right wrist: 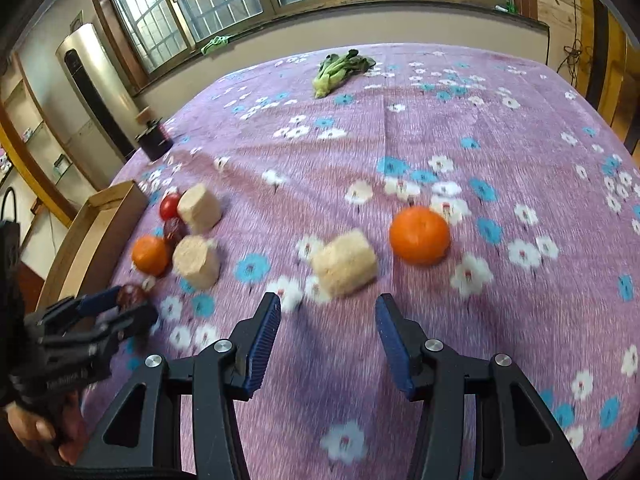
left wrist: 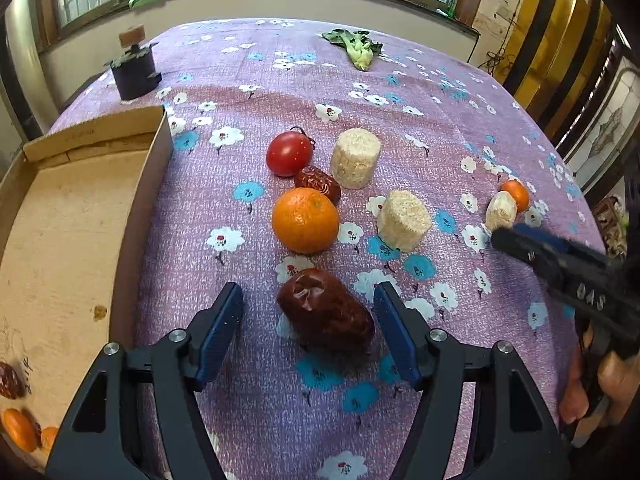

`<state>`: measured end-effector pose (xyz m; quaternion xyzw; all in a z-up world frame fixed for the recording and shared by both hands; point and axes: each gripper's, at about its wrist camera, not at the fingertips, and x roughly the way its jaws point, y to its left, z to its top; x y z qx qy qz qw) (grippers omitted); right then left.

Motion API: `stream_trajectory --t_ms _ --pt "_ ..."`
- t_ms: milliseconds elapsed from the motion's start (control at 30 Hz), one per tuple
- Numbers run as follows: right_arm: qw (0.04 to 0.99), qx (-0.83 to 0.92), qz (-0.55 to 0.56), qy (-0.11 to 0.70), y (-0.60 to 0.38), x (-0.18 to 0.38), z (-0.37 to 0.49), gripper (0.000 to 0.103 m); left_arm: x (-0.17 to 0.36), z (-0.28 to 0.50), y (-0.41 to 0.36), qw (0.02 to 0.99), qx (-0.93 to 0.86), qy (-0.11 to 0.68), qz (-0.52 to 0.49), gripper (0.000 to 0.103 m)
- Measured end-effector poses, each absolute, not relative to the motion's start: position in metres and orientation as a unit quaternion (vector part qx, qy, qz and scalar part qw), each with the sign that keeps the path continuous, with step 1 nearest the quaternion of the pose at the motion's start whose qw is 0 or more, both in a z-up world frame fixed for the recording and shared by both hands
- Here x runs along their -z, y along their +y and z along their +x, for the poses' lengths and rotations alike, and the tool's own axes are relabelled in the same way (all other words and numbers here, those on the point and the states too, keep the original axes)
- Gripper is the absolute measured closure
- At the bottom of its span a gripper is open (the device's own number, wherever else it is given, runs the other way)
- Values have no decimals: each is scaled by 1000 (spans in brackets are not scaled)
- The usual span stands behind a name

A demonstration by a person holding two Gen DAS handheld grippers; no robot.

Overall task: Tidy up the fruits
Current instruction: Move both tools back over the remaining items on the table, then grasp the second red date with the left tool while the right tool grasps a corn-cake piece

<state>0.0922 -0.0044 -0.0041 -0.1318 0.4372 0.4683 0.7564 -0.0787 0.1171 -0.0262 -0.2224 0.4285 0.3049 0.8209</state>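
Observation:
In the left wrist view my left gripper is open, with a wrinkled red date lying on the cloth between its fingers. The left pad stands clear of the date and the right pad is close beside it. Beyond lie an orange, a second date and a tomato. My right gripper is open and holds nothing. It is just short of a cream cylinder, with another orange to that cylinder's right. The right wrist view is blurred.
A cardboard box stands at the left, with a date and oranges inside. Two more cream cylinders lie near the fruit. A leafy green vegetable and a dark pot sit at the far end of the table.

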Motion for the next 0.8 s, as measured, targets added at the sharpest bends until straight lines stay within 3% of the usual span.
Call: stream_trajectory --t_ms 167,200,233,300,800 --pt "768 -459 -149 421 12 6 98 52 28 -72 112 826 -312 430 -189 38" --pt "769 -459 -151 419 15 6 99 54 28 -72 110 828 -312 429 -181 49" --pt "771 -458 -156 414 17 6 99 63 28 -72 109 830 -312 427 -175 59" --pt "775 -454 -167 407 19 7 98 72 27 -73 110 835 -300 424 -183 59" --pt "747 -517 -131 397 -3 -29 43 72 1 -103 105 840 -310 402 -189 59"
